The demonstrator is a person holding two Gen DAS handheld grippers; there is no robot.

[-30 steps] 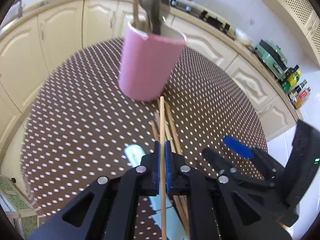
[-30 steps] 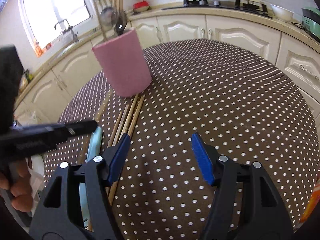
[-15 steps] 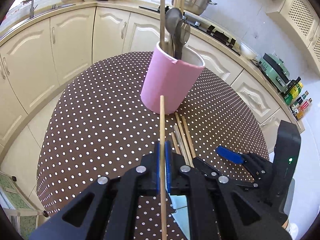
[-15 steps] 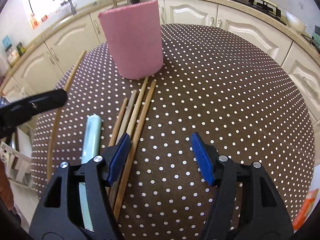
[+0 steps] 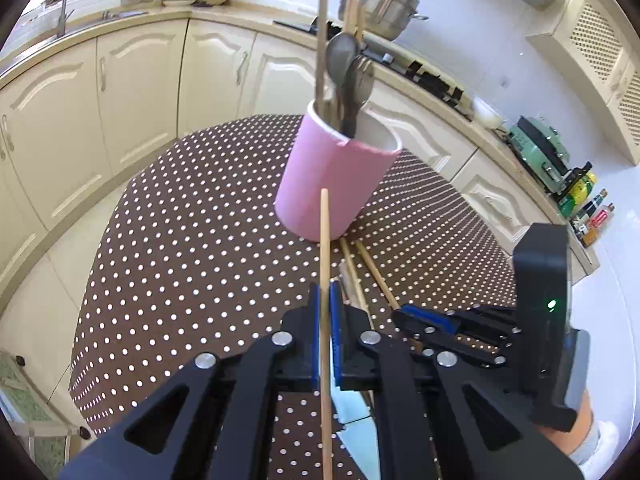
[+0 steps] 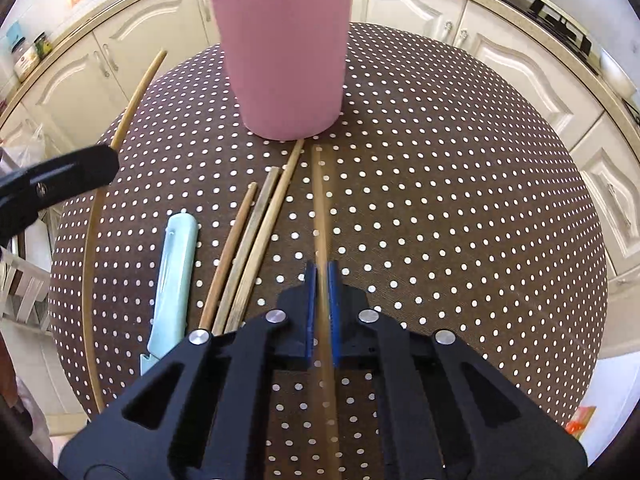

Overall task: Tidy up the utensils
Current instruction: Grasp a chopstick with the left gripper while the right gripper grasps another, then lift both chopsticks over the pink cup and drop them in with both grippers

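My left gripper (image 5: 325,300) is shut on a wooden chopstick (image 5: 325,248) whose tip points at the pink utensil cup (image 5: 332,184). The cup holds a spoon, a fork and more chopsticks. In the right wrist view my right gripper (image 6: 321,276) is shut on another chopstick (image 6: 320,208) that lies along the dotted table toward the pink cup (image 6: 286,48). Three loose chopsticks (image 6: 256,240) lie just left of it, and a pale green-handled knife (image 6: 174,280) lies further left. The left gripper's chopstick (image 6: 120,128) shows at the left edge.
The round table has a brown cloth with white dots (image 6: 460,220). Cream kitchen cabinets (image 5: 132,92) curve around behind it, with a steel pot (image 5: 380,4) on the counter. The right half of the table holds nothing but cloth.
My right gripper moved over the rightmost chopstick on the table and closed on it. The left gripper lifted back slightly from the cup with its chopstick still held.
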